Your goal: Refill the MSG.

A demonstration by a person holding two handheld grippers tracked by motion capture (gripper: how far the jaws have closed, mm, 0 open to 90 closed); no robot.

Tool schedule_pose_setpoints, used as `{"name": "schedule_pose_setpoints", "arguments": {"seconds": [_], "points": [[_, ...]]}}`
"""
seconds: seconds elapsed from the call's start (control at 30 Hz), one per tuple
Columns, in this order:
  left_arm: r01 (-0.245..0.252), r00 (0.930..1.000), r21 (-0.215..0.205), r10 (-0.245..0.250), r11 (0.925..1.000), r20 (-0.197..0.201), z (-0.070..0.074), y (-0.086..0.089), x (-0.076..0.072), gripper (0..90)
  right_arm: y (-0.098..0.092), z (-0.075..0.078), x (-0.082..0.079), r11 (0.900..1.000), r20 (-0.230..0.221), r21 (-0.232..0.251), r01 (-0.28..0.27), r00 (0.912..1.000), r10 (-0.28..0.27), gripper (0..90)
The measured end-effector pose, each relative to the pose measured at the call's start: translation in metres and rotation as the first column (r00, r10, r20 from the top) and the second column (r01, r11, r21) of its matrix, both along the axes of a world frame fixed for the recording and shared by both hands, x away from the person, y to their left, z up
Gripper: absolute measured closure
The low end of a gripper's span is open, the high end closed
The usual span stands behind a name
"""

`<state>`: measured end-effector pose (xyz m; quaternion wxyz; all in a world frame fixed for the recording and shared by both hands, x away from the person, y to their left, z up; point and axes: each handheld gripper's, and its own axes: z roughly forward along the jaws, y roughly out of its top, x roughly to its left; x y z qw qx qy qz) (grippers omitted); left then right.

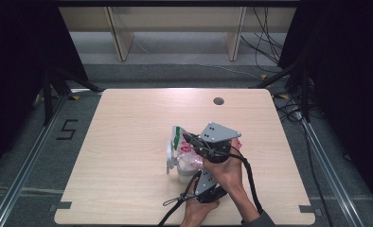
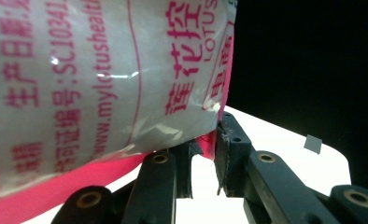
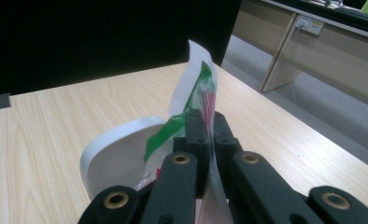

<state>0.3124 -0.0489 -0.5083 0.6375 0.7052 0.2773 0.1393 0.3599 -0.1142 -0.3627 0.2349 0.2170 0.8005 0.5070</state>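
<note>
A clear plastic bag point(image 1: 180, 142) with pink lettering and a green stripe hangs over a white round container point(image 1: 169, 158) near the table's middle. My right gripper point(image 1: 188, 138), under its grey plate, is shut on the bag's upper edge point(image 3: 198, 79), the jaws point(image 3: 209, 123) pressed flat together on the film. The white container point(image 3: 116, 149) sits just behind that edge. My left gripper point(image 1: 201, 176) reaches up from the near side beneath the right hand. Its jaws point(image 2: 205, 156) stand narrowly apart with the bag's pink bottom corner point(image 2: 204, 139) pinched between them; the bag point(image 2: 102, 70) looms above.
The light wooden table point(image 1: 128, 142) has a round cable hole point(image 1: 218, 100) at the back. Bare tabletop lies to the left and right of the hands. Cables trail off the near edge, and metal rails run along both sides on the floor.
</note>
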Motion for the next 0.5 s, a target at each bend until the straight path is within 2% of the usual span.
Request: {"name": "schedule_pose_setpoints", "arguments": {"seconds": [0.03, 0.07, 0.1, 0.13, 0.33, 0.4, 0.43, 0.5], "points": [[-0.002, 1.0000, -0.001, 0.002, 1.0000, 0.000, -0.0001, -0.0002, 0.0001, 77.5, 0.0005, -0.0004, -0.0005, 1.000, -0.004, -0.002, 0.003, 1.0000, -0.003, 90.0], [0.008, 0.9999, -0.025, -0.008, 0.9997, 0.010, -0.0012, -0.0013, 0.0012, 77.5, 0.0005, -0.0003, -0.0012, 1.000, -0.023, -0.003, -0.001, 0.9997, 0.001, 90.0], [0.009, 0.9999, -0.023, -0.008, 0.9997, 0.010, -0.0011, -0.0011, 0.0010, 77.5, 0.0000, 0.0001, -0.0008, 1.000, -0.006, -0.003, -0.002, 1.0000, 0.002, 90.0], [0.001, 1.0000, -0.002, -0.001, 1.0000, -0.001, 0.0003, 0.0002, -0.0002, 77.5, 0.0000, 0.0003, -0.0006, 1.000, 0.002, 0.002, 0.000, 1.0000, 0.000, 90.0], [0.003, 1.0000, -0.019, -0.003, 0.9998, 0.004, -0.0008, -0.0004, 0.0007, 77.5, 0.0004, -0.0005, -0.0006, 1.000, -0.012, -0.002, 0.001, 0.9999, -0.001, 90.0], [0.002, 1.0000, -0.011, -0.002, 0.9999, -0.001, 0.0008, 0.0005, 0.0006, 77.5, 0.0008, 0.0008, -0.0015, 1.000, 0.010, 0.001, -0.005, 0.9999, 0.005, 90.0], [0.008, 1.0000, -0.023, -0.008, 0.9997, 0.004, 0.0000, -0.0005, 0.0017, 77.5, 0.0016, 0.0009, -0.0017, 1.000, 0.008, 0.004, -0.006, 0.9999, 0.006, 90.0], [0.000, 1.0000, -0.011, 0.000, 0.9999, -0.005, -0.0007, -0.0008, 0.0010, 77.5, 0.0022, -0.0008, -0.0006, 1.000, 0.013, -0.007, 0.005, 0.9999, -0.005, 90.0]]}}
